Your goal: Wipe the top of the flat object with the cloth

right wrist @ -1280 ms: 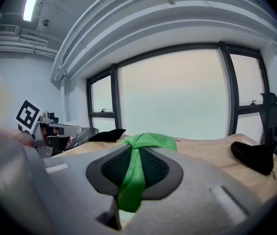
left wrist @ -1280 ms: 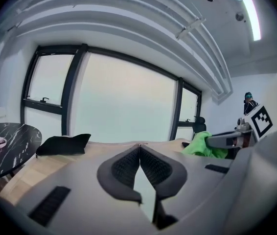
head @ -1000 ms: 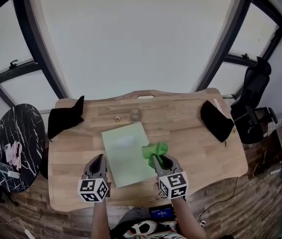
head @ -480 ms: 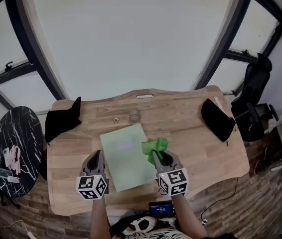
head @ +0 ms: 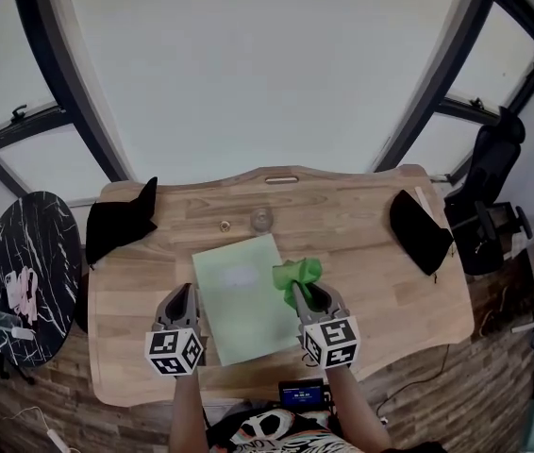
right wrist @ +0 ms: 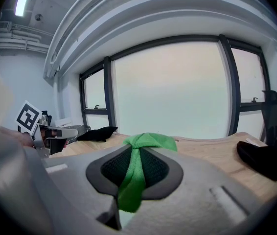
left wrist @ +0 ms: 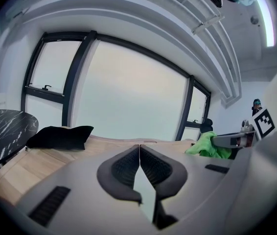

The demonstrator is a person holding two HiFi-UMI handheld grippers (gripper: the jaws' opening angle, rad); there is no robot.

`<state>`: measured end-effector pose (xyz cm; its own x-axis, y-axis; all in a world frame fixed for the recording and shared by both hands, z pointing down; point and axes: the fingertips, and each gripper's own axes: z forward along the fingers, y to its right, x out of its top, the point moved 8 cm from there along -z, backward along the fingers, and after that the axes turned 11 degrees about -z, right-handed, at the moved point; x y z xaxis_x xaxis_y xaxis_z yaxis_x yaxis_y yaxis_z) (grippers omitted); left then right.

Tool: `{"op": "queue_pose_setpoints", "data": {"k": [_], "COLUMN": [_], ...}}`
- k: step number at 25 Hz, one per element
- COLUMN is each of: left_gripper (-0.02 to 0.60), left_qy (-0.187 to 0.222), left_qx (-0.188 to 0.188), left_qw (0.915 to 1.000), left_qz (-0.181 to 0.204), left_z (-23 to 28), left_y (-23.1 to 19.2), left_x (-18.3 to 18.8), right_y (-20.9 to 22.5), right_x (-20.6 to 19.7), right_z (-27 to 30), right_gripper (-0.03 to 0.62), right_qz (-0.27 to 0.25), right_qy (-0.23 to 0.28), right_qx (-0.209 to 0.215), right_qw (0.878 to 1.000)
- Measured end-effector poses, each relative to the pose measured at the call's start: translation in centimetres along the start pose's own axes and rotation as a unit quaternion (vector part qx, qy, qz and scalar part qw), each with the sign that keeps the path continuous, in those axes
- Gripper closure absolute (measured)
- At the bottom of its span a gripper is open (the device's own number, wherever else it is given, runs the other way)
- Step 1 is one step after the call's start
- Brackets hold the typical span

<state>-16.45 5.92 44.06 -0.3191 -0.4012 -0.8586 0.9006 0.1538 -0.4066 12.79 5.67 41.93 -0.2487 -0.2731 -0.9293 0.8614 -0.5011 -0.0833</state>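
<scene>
A pale green flat sheet lies in the middle of the wooden table. My right gripper is shut on a bright green cloth, whose bunched end hangs over the sheet's right edge. In the right gripper view the cloth is pinched between the black pads, and that gripper points across the table. My left gripper sits just left of the sheet, shut with nothing in it. In the left gripper view its pads meet at the tips of the gripper, and the cloth shows at right.
Black cloths lie at the table's far left and far right. A small clear glass and a tiny round object stand beyond the sheet. A black marble side table is at left, an office chair at right.
Both grippers have shifted a little; the cloth has moved slightly right along the sheet's right edge. Both grips are unchanged.
</scene>
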Motion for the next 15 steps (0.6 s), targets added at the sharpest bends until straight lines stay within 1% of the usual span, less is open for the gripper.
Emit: {"op": "queue_pose_setpoints", "data": {"k": [5, 15], "left_gripper": [0.574, 0.572], "left_qy": [-0.017, -0.070], "left_qx": [0.010, 0.029], "left_qw": [0.9998, 0.9968], "left_qz": [-0.008, -0.024], "left_z": [0.8, 2.7], "left_y": [-1.2, -3.0], "left_x": [-1.2, -4.6], "right_y": [0.1, 0.6], "right_x": [-0.7, -2.5], "right_z": [1.6, 3.8], "right_gripper": [0.539, 0.539], "right_qz": [-0.002, -0.003], "right_qy": [-0.010, -0.040], "right_qx": [0.011, 0.027], "right_qw": [1.000, 0.999]}}
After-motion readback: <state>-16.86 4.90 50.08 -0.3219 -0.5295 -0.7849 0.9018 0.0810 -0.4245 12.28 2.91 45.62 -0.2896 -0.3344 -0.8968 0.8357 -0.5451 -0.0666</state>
